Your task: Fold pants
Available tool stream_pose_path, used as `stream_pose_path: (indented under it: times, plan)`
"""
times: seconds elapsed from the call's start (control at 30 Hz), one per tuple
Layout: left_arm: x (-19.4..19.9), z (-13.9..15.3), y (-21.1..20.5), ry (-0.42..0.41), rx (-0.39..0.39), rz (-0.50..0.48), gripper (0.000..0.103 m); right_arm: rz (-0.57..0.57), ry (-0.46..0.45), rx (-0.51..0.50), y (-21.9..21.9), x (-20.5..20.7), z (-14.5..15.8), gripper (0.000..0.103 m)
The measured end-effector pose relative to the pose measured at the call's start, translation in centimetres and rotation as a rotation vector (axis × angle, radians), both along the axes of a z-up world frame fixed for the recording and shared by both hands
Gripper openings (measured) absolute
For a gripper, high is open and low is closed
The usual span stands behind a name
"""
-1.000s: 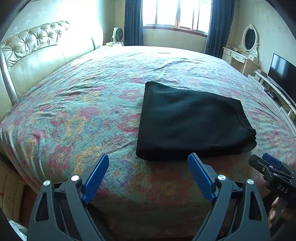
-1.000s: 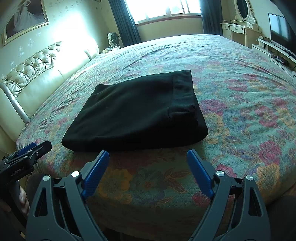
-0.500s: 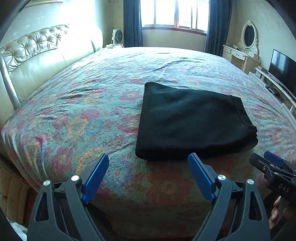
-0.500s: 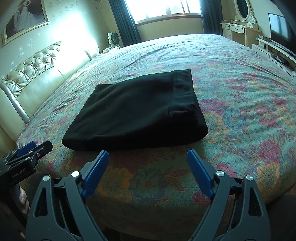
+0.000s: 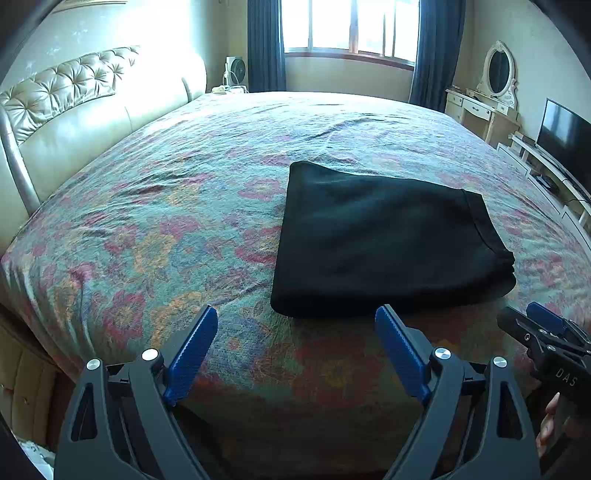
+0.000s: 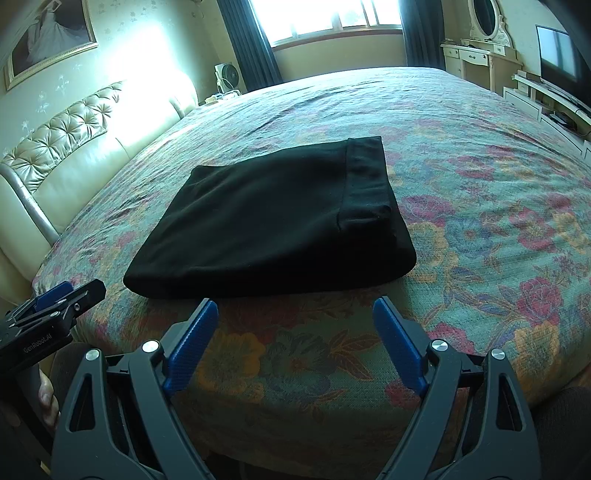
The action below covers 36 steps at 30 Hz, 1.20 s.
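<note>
Black pants point(image 5: 388, 240) lie folded into a flat rectangle on the floral bedspread point(image 5: 166, 229), near the bed's front edge. They also show in the right wrist view point(image 6: 273, 221), waistband to the right. My left gripper point(image 5: 297, 314) is open and empty, a little in front of the pants' near left corner. My right gripper point(image 6: 295, 306) is open and empty, just in front of the pants' near edge. Each gripper shows at the edge of the other's view: the right gripper point(image 5: 535, 328), the left gripper point(image 6: 62, 299).
A padded cream headboard point(image 5: 66, 110) runs along the left. A window with dark curtains point(image 5: 351, 29) is at the back. A dressing table with mirror point(image 5: 487, 96) and a TV point(image 5: 565, 133) stand at the right. A fan point(image 6: 226, 75) stands by the headboard.
Both grippers have drawn slightly back and up from the bed. The pants have not moved. Both stay open.
</note>
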<state>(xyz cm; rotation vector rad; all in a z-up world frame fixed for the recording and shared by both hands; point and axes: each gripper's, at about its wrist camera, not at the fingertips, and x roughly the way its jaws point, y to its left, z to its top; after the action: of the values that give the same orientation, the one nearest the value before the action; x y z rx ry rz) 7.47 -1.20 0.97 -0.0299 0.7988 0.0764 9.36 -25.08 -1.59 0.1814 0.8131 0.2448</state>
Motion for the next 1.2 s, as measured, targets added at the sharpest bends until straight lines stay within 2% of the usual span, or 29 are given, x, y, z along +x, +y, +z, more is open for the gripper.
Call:
stream_pose_path:
  times: [1.2]
  plan:
    - [0.19,0.46,-0.48,0.003,-0.018,-0.001,0.086,0.012,-0.006,-0.003,0.2,0.0,0.4,0.086]
